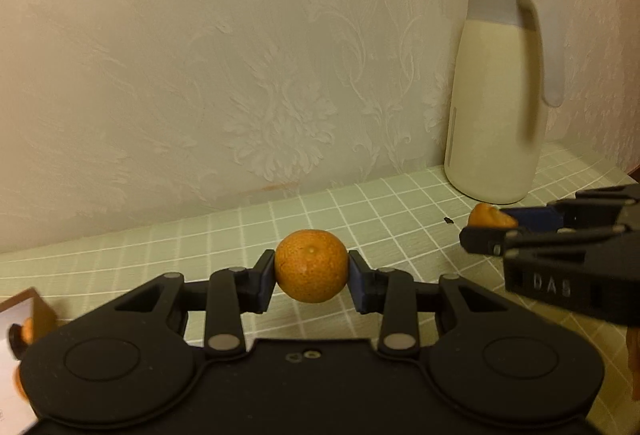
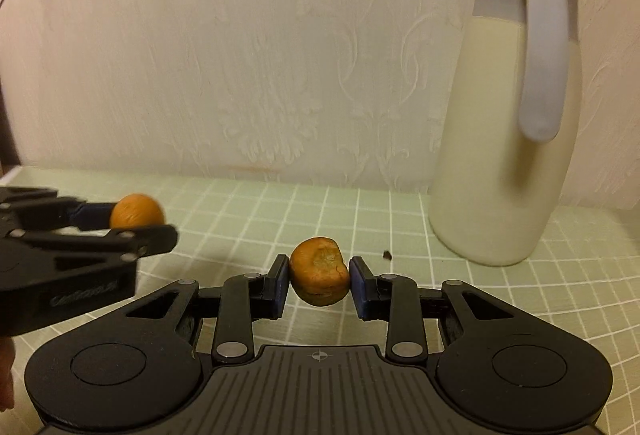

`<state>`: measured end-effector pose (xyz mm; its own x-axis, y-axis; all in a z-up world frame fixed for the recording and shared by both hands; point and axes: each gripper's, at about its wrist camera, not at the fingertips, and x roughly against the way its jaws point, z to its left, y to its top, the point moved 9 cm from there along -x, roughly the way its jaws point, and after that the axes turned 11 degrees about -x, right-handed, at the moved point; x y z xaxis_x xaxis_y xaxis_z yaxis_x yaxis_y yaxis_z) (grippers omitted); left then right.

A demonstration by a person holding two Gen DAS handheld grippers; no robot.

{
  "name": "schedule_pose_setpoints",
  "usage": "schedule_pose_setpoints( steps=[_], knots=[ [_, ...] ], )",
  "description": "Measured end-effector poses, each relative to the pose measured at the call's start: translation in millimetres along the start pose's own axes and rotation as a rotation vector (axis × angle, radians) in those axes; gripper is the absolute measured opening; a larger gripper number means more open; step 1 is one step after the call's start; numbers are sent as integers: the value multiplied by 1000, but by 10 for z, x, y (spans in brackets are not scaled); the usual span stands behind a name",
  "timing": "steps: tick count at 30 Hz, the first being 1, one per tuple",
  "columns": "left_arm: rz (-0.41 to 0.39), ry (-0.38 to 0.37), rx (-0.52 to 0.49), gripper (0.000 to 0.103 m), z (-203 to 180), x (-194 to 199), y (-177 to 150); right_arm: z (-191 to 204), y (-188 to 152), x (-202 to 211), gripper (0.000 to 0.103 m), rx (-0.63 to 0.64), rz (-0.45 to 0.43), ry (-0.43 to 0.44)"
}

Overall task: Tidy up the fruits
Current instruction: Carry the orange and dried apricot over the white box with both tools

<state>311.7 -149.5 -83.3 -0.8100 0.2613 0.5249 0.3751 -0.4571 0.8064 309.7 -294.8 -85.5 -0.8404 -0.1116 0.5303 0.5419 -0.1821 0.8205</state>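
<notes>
Orange against black: the left tongs [image 1: 311, 277] clamp a round mandarin [image 1: 311, 266] between their blue pads, both pads pressing its sides, and the fruit hangs clear above the bench [image 1: 360, 207]. The right tongs [image 2: 319, 277] grip a second, misshapen mandarin [image 2: 319, 277] with a dented, flattened top, likewise lifted off the green checked cloth. Both fruits sit left of the cream thermos jug [image 2: 508, 139], which stands upright on the bench against the embossed wallpaper [image 2: 240, 55]; the dented one is the nearer to it. A small dark speck [image 2: 387, 255] lies on the cloth just beside the jug's base. Far left of the jug, at the edge of the left wrist view, a mirror-like panel [image 1: 24, 331] reflects an orange shape.
</notes>
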Motion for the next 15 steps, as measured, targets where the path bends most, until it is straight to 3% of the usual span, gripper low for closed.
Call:
schedule_pose_setpoints(
  steps=[15],
  knots=[
    [-32,53,44,27,297,813,-263,581,-28,577,33,51,-48,72]
  ],
)
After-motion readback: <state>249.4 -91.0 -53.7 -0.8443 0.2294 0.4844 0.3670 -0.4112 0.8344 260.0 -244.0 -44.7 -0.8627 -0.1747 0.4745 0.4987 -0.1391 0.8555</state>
